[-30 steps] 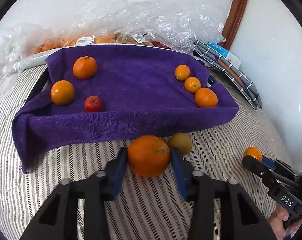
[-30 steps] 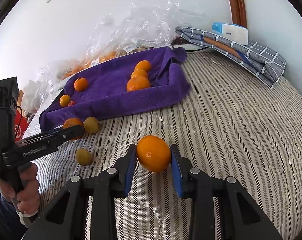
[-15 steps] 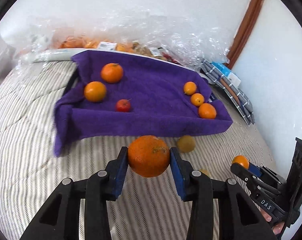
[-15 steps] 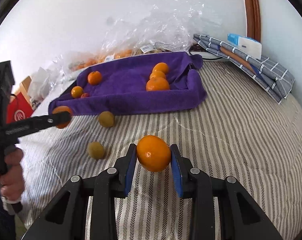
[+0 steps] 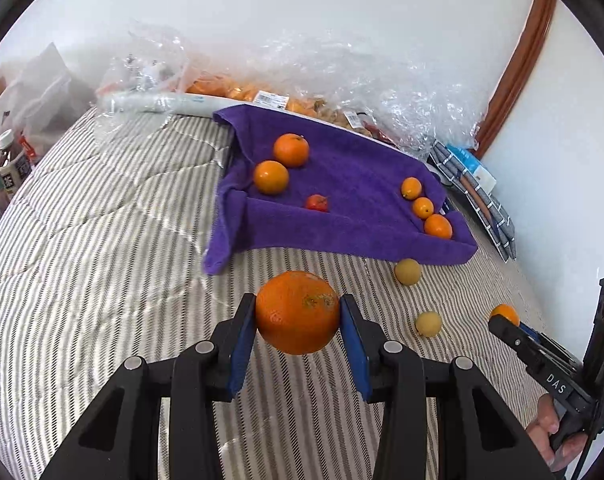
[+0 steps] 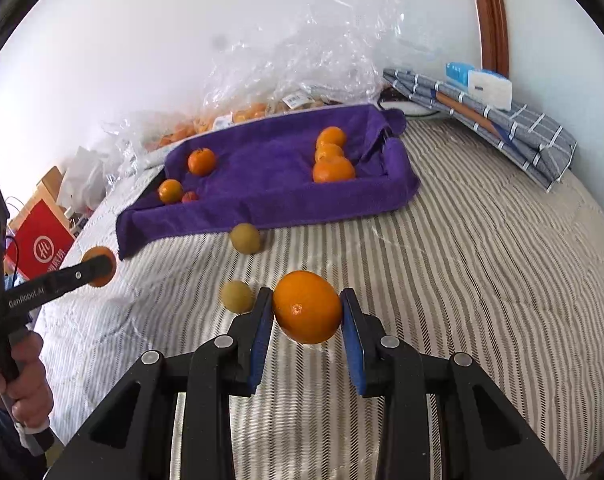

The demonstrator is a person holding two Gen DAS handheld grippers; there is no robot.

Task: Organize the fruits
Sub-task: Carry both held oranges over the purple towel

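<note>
left gripper (image 5: pixel 298 314) clamps big orange (image 5: pixel 298 312) | right gripper (image 6: pixel 306 308) clamps smaller orange (image 6: pixel 306 307) | risk: round fruit slips from flat pads, rolls off bed (image 6: pixel 481 264) short of purple towel (image 6: pixel 270 184) at upper centre

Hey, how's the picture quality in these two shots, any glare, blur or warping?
Left wrist view: sharp, fisheye bends the bed stripes, plastic wrap glints. Right wrist view: sunlit stripes near the orange wash out, dark corners.
</note>
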